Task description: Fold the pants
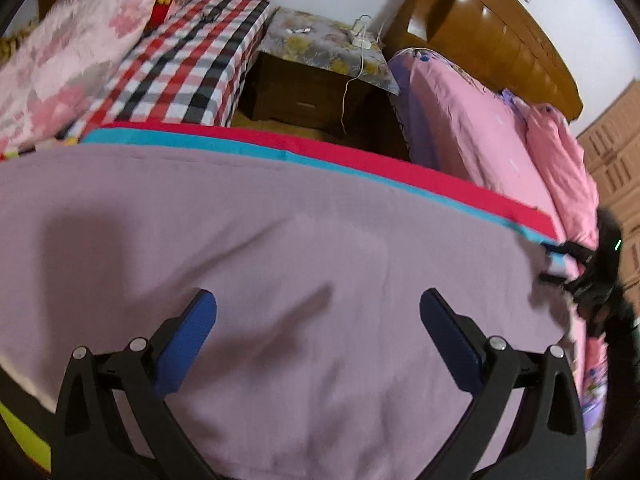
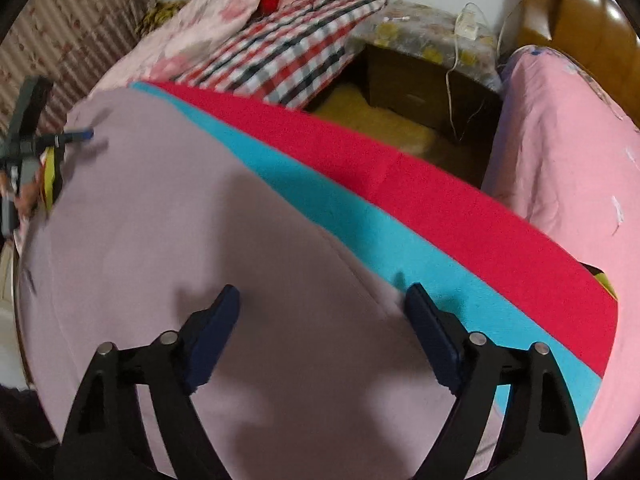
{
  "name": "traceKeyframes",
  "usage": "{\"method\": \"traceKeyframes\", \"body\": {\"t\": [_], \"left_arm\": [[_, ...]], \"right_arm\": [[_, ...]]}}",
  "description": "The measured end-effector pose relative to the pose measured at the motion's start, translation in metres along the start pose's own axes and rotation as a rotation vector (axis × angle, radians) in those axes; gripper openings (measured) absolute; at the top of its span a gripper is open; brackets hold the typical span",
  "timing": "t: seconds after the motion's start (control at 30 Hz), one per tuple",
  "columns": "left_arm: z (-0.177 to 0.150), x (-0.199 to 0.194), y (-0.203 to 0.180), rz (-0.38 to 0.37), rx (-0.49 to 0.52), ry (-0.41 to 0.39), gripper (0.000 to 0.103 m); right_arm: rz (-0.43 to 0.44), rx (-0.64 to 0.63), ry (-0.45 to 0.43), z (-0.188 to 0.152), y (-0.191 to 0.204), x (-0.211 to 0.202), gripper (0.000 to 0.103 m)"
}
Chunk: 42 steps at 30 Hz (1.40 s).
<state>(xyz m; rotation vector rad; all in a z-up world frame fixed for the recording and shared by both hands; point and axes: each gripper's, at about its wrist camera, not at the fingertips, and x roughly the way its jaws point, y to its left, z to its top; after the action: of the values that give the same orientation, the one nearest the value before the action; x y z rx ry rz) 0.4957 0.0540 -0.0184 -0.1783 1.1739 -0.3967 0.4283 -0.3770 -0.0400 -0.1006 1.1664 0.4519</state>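
The mauve pants lie spread flat over a surface covered with a teal cloth and a red cloth. My left gripper hovers over the pants, pointing steeply down, its blue pads wide apart with nothing between them. My right gripper is open too, above the pants near their edge beside the teal strip. In the left wrist view the right gripper's black fingers show at the pants' right end. At the far left of the right wrist view a blue fingertip of the left gripper shows.
A bed with a red, black and white checked cover and a pink patterned pillow stands behind. A dark nightstand under a floral cloth carries a white charger and cable. A pink-covered bed with a wooden headboard is at the right.
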Motion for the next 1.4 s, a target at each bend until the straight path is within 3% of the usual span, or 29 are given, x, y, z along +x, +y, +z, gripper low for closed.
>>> {"method": "traceKeyframes", "body": {"t": [0.03,0.1,0.13,0.2,0.3,0.47,0.53,0.57,0.6,0.67,0.77,0.9,1.0,1.1,1.2,1.27,1.37,1.4], "left_arm": [[0.003,0.002,0.000,-0.028,-0.017,0.008,0.101],[0.006,0.003,0.004,-0.069,-0.055,0.009,0.101],[0.005,0.003,0.003,-0.093,-0.079,0.011,0.101],[0.006,0.008,0.007,-0.187,-0.173,0.040,0.101],[0.011,0.013,0.001,-0.271,-0.269,0.059,0.101],[0.023,0.020,-0.015,-0.299,-0.344,0.048,0.101],[0.025,0.022,-0.017,-0.293,-0.381,0.041,0.101],[0.025,0.023,-0.019,-0.280,-0.393,0.037,0.096],[0.023,0.023,-0.020,-0.256,-0.402,0.035,0.063],[0.014,0.022,-0.022,-0.273,-0.415,0.064,0.013],[-0.008,-0.014,-0.032,-0.239,-0.341,-0.029,0.010],[-0.056,-0.097,-0.054,-0.250,-0.199,-0.206,0.009],[-0.119,-0.162,-0.077,-0.246,-0.061,-0.325,0.009],[-0.183,-0.191,-0.087,-0.224,0.008,-0.377,0.011],[-0.260,-0.190,-0.082,-0.207,0.013,-0.378,0.012],[-0.293,-0.173,-0.070,-0.210,-0.023,-0.341,0.013],[-0.325,-0.133,-0.048,-0.200,-0.114,-0.248,0.014],[-0.330,-0.121,-0.043,-0.200,-0.131,-0.214,0.019]], "right_arm": [[0.017,-0.016,-0.013,-0.002,0.000,-0.001,0.079],[0.011,-0.020,-0.048,-0.007,-0.005,-0.010,0.041],[0.004,-0.019,-0.066,-0.012,-0.007,-0.017,0.016],[-0.018,-0.055,-0.136,-0.022,-0.001,-0.034,0.016],[-0.119,-0.157,-0.243,-0.040,0.037,-0.060,0.014],[-0.257,-0.240,-0.417,-0.090,0.100,-0.103,0.013],[-0.277,-0.232,-0.443,-0.106,0.115,-0.109,0.012],[-0.294,-0.226,-0.452,-0.114,0.123,-0.109,0.012],[-0.302,-0.217,-0.458,-0.120,0.128,-0.109,0.012],[-0.331,-0.181,-0.470,-0.128,0.136,-0.108,0.011],[-0.356,-0.155,-0.484,-0.137,0.150,-0.112,0.011],[-0.379,-0.143,-0.553,-0.160,0.175,-0.140,0.011],[-0.408,-0.154,-0.598,-0.197,0.204,-0.167,0.011],[-0.424,-0.155,-0.594,-0.235,0.230,-0.175,0.011],[-0.409,-0.122,-0.546,-0.275,0.248,-0.165,0.012],[-0.391,-0.095,-0.500,-0.297,0.255,-0.151,0.013],[-0.325,-0.046,-0.369,-0.326,0.261,-0.118,0.022],[-0.324,-0.038,-0.353,-0.329,0.262,-0.113,0.025]]}}
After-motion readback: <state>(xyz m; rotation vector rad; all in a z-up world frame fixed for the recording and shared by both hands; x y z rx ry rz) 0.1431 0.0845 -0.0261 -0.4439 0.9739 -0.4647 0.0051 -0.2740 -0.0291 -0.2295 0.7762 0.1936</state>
